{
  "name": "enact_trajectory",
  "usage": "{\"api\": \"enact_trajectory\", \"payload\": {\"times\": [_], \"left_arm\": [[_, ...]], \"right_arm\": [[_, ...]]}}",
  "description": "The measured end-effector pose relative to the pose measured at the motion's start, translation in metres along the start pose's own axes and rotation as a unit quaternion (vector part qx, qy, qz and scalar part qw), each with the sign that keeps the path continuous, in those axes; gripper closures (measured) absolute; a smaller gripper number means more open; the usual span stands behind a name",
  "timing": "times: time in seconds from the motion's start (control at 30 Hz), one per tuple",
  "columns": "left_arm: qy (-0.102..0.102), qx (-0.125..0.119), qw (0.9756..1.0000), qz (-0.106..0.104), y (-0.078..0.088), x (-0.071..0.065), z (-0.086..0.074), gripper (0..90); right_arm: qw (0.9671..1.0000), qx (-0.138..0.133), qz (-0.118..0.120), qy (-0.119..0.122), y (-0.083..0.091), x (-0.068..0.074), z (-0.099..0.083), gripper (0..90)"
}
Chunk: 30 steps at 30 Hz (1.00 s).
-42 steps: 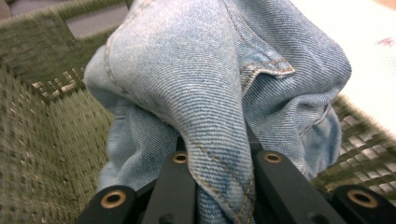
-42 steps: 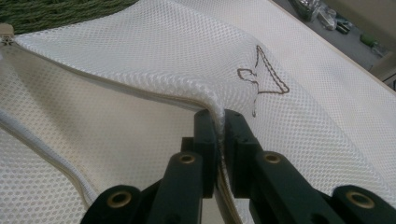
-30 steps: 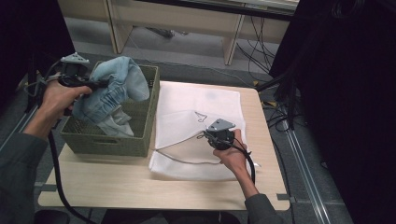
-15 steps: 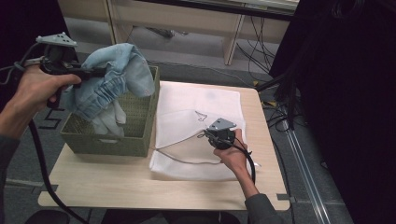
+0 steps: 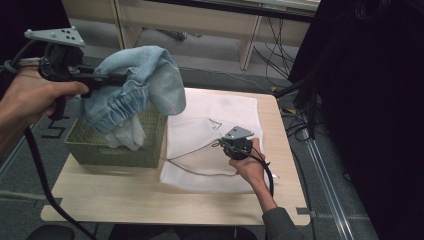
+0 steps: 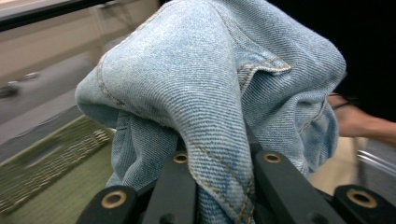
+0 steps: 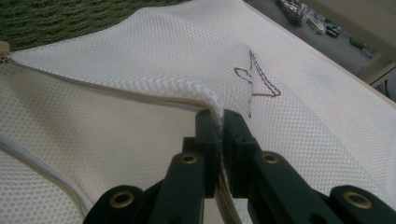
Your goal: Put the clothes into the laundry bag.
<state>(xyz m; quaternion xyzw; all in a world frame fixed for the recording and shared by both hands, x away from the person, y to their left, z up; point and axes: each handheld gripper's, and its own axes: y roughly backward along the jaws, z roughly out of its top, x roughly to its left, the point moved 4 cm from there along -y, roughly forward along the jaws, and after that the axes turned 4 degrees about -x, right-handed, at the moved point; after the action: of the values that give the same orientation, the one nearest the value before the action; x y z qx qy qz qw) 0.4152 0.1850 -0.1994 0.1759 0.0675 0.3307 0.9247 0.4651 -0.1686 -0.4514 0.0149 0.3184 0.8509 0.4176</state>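
Your left gripper (image 5: 117, 78) is clamped on a fold of the light-blue denim garment (image 5: 135, 92), which hangs in the air above the green woven basket (image 5: 112, 152) at the tabletop's left edge, its lower cloth trailing into the basket. In the left gripper view the denim (image 6: 210, 98) bunches over the jaws. Your right gripper (image 7: 218, 126), near the tabletop's middle, pinches the upper lip of the white mesh laundry bag (image 5: 215, 137), lifting its mouth slightly. You look to be mid-transfer, garment to bag. Next, carry the denim rightward over the basket's rim and lower it into the opening; the mouth probably needs holding wider. The tabletop's (image 5: 150, 200) front edge and right edge offer free room.
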Motion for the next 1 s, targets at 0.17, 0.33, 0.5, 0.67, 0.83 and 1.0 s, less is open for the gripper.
{"api": "enact_trajectory", "payload": {"times": [0.17,0.33,0.5,0.67,0.83,1.0], "left_arm": [[0.003,-0.014,0.9980,-0.062,-0.003,-0.032,0.008,81.9],[-0.003,-0.005,0.9948,-0.102,-0.017,-0.058,0.001,81.8],[-0.004,0.013,0.9891,-0.147,-0.052,-0.084,-0.021,81.8],[-0.002,0.042,0.9852,-0.166,-0.081,-0.092,-0.050,81.6],[0.006,0.077,0.9813,-0.176,-0.106,-0.099,-0.086,81.3],[0.017,0.104,0.9754,-0.194,-0.134,-0.107,-0.119,80.9]], "right_arm": [[0.9998,-0.002,0.004,-0.018,0.000,0.000,-0.001,86.5],[0.9994,0.001,0.009,-0.033,0.002,0.000,-0.001,86.5],[0.9994,-0.008,0.009,-0.033,0.003,-0.003,-0.001,86.5],[0.9992,-0.023,0.009,-0.032,0.006,-0.011,0.000,86.5],[0.9983,-0.031,-0.001,-0.050,0.008,-0.015,0.000,86.6],[0.9983,-0.032,-0.001,-0.049,0.011,-0.016,0.002,86.7]]}}
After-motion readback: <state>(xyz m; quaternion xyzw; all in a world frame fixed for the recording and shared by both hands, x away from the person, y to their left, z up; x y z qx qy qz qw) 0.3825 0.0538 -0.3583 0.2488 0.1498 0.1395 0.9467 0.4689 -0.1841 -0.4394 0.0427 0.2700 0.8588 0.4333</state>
